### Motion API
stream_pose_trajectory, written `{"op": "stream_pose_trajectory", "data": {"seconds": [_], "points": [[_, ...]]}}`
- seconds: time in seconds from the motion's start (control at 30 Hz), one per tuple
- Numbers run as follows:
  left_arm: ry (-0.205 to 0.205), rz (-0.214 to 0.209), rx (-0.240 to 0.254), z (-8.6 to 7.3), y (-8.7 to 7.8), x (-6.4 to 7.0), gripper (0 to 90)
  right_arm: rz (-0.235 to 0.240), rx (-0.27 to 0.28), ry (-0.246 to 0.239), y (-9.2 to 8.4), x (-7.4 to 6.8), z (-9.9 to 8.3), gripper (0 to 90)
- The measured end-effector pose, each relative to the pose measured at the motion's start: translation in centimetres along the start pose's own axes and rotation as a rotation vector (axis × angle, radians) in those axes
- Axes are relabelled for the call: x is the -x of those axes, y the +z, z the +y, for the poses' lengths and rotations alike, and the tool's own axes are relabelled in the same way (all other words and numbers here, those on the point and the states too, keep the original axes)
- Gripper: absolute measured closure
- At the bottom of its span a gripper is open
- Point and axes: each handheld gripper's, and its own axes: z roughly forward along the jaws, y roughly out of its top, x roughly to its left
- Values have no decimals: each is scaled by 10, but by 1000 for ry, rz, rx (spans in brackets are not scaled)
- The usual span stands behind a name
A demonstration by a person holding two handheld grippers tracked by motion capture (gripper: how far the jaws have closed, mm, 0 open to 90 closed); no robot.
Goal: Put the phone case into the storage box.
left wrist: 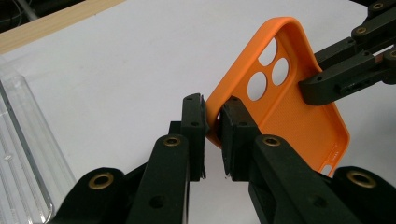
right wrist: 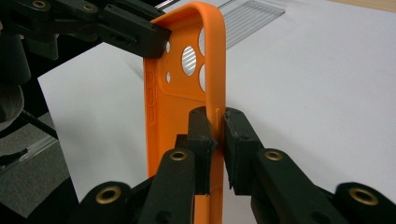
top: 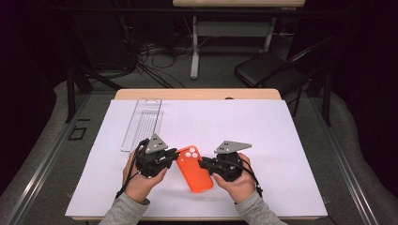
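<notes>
An orange phone case [top: 195, 169] with round camera holes is held between both grippers over the white sheet. My left gripper [top: 175, 155] pinches its left rim; in the left gripper view the jaws [left wrist: 212, 123] are shut on the thin orange edge of the case [left wrist: 299, 107]. My right gripper [top: 202, 164] clamps the opposite rim; in the right gripper view its jaws [right wrist: 219, 128] are shut on the case's side wall [right wrist: 177, 107]. Each view also shows the other gripper's fingers [left wrist: 336, 77] [right wrist: 135, 32] gripping the far rim.
A clear plastic tray [top: 143, 123] lies on the white sheet [top: 281, 140] to the upper left of the hands. The wooden table edge [top: 197, 94] runs behind the sheet. A black chair [top: 267, 70] and cables stand on the floor beyond.
</notes>
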Motion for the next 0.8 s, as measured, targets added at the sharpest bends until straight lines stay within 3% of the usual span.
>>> {"op": "stream_pose_trajectory", "data": {"seconds": [0.8], "points": [[-17,-6,-2,-1,1,-3,809,21,4,-7,2,0,0,733]]}}
